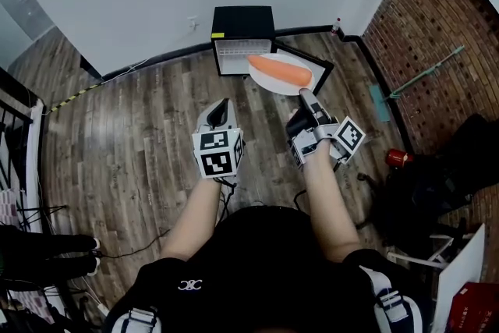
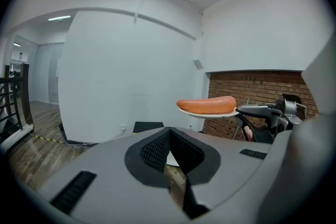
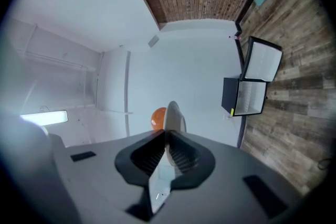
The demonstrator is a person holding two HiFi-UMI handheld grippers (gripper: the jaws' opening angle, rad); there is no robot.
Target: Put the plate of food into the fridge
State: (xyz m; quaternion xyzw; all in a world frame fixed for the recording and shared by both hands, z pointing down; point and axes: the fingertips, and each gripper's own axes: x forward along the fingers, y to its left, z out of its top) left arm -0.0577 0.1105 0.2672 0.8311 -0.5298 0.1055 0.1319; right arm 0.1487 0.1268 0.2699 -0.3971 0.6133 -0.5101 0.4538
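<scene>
A white plate [image 1: 274, 80] carrying a long orange sausage [image 1: 281, 71] hangs in the air in front of a small black fridge [image 1: 242, 21] on the floor. The fridge door [image 1: 329, 69] stands open to the right, showing a white inside. My right gripper [image 1: 306, 99] is shut on the plate's near rim; in the right gripper view the plate [image 3: 174, 117] stands edge-on between the pads, with the sausage [image 3: 157, 117] behind it. My left gripper [image 1: 221, 113] is shut and holds nothing, left of the plate. From the left gripper view the plate [image 2: 208, 112] and right gripper [image 2: 248, 109] show at right.
A brick wall [image 1: 437, 27] runs along the right, with a teal-handled mop [image 1: 425, 74] leaning on it. A red object [image 1: 398, 158] and black bags [image 1: 444, 183] lie on the wood floor at right. A black railing [image 1: 19, 129] stands at far left.
</scene>
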